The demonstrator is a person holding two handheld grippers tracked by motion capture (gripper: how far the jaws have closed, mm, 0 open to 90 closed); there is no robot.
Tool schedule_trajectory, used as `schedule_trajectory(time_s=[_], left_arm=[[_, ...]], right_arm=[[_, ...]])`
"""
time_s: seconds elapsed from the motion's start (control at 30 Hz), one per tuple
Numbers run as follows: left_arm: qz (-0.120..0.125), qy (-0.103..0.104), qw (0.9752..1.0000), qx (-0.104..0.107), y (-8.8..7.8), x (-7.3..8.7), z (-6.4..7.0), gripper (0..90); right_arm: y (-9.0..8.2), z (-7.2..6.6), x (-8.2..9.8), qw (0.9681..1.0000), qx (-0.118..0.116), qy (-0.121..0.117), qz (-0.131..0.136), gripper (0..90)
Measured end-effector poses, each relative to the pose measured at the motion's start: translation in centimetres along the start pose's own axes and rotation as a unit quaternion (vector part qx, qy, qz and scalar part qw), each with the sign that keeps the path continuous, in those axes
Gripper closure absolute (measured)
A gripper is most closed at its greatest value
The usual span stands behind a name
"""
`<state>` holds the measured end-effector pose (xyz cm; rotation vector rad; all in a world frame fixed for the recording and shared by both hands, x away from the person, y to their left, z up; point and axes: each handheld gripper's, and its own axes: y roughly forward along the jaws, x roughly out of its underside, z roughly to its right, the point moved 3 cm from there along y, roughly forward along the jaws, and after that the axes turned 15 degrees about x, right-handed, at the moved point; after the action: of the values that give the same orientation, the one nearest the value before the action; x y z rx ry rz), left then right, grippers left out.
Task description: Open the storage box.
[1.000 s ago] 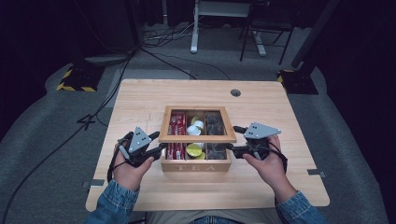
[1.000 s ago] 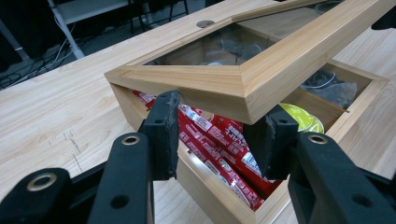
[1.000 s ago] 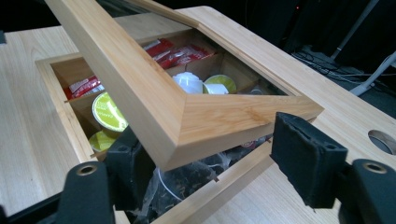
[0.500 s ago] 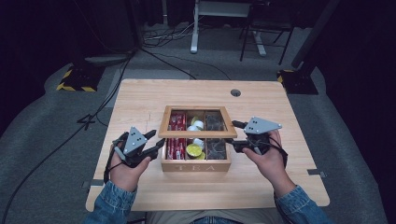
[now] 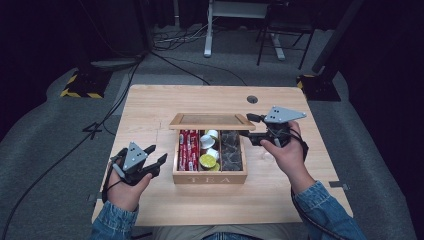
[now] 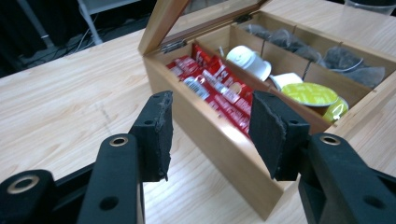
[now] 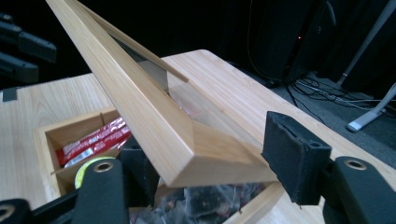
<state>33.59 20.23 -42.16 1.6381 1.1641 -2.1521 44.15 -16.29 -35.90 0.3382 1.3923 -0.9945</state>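
Dark room, wooden bench (image 5: 150,107). Tea box (image 5: 210,177) sits mid-bench. Your right gripper (image 5: 257,131) has its jaws around the raised lid (image 5: 211,121)'s corner, just closing in. Left gripper (image 5: 152,159) hangs beside the box's left wall, jaws apart, just opening, nothing between. Bare bench toward the left edge.

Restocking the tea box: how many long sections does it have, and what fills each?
3 in the tea box: left, red sachets; middle, small pods, white and yellow-lidded; right, dark tea bags. Cross dividers show in the left gripper view; items underneath may be hidden.
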Motion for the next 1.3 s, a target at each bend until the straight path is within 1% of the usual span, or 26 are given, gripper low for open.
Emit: schedule_trajectory(time_s=[0.07, 0.1, 0.13, 0.33, 0.37, 0.43, 0.5, 0.57, 0.63, 0.67, 0.7, 0.73, 0.77, 0.87, 1.03, 1.17, 1.23, 1.3], left_arm=[[-0.002, -0.001, 1.0, -0.004, -0.2, 0.3, -0.1, 50.4], [-0.004, -0.006, 1.0, -0.005, -0.4, 0.5, -0.2, 50.5], [-0.005, -0.007, 0.9999, -0.007, -0.4, 0.6, -0.3, 50.5], [-0.006, -0.014, 0.9998, -0.01, -0.5, 1.0, -0.6, 50.5], [-0.008, -0.013, 0.9998, -0.01, -0.5, 1.1, -0.8, 50.5], [-0.009, -0.013, 0.9998, -0.01, -0.4, 1.1, -0.9, 49.8], [-0.011, -0.015, 0.9998, -0.011, -0.2, 1.2, -1.1, 48.5], [-0.011, -0.015, 0.9998, -0.012, -0.2, 1.2, -1.2, 47.0], [-0.009, -0.018, 0.9997, -0.014, 0.0, 1.2, -1.5, 46.1], [-0.009, -0.018, 0.9997, -0.014, 0.0, 1.2, -1.5, 45.9], [-0.007, -0.018, 0.9997, -0.015, 0.1, 1.2, -1.7, 45.7], [-0.007, -0.018, 0.9997, -0.015, 0.1, 1.2, -1.7, 45.4], [-0.007, -0.019, 0.9997, -0.015, 0.3, 1.3, -1.9, 45.1], [-0.008, -0.022, 0.9996, -0.018, 0.5, 1.4, -2.3, 43.6], [-0.015, -0.026, 0.9994, -0.018, 1.0, 1.6, -2.9, 42.3], [-0.018, -0.029, 0.9993, -0.016, 1.4, 1.7, -3.2, 42.1], [-0.018, -0.032, 0.9992, -0.015, 1.6, 1.8, -3.4, 42.1], [-0.022, -0.031, 0.9992, -0.016, 1.8, 1.8, -3.6, 41.5]], right_arm=[[0.4, 0.3, -0.4, 1.0, -0.004, 0.003, 0.003, 41.6], [0.7, 0.6, -0.7, 0.9999, -0.008, 0.009, 0.006, 43.1], [0.9, 0.7, -0.9, 0.9999, -0.01, 0.012, 0.007, 43.6], [1.5, 1.3, -1.8, 0.9998, -0.005, 0.012, 0.014, 46.9], [1.7, 1.6, -2.2, 0.9998, -0.002, 0.013, 0.016, 47.5], [1.8, 1.7, -2.3, 0.9998, -0.003, 0.015, 0.016, 47.6], [2.2, 2.1, -2.9, 0.9995, -0.007, 0.029, 0.011, 47.7], [2.3, 2.3, -3.1, 0.9994, -0.006, 0.032, 0.011, 47.7], [2.8, 2.8, -3.9, 0.999, -0.002, 0.041, 0.015, 48.1], [2.8, 2.8, -3.9, 0.999, -0.002, 0.041, 0.015, 48.1], [3.2, 3.1, -4.3, 0.9988, 0.002, 0.045, 0.016, 48.1], [3.2, 3.1, -4.3, 0.9988, 0.002, 0.045, 0.016, 48.1], [3.5, 3.4, -4.8, 0.9989, 0.009, 0.044, 0.016, 48.0], [3.9, 3.8, -5.4, 0.9988, 0.018, 0.044, 0.012, 47.7], [4.5, 4.3, -6.0, 0.9985, 0.029, 0.046, 0.01, 47.0], [5.6, 5.1, -6.5, 0.9972, 0.042, 0.06, 0.014, 45.4], [5.8, 5.2, -6.6, 0.9971, 0.045, 0.061, 0.014, 45.0], [6.4, 5.6, -6.9, 0.9965, 0.052, 0.065, 0.012, 44.0]])
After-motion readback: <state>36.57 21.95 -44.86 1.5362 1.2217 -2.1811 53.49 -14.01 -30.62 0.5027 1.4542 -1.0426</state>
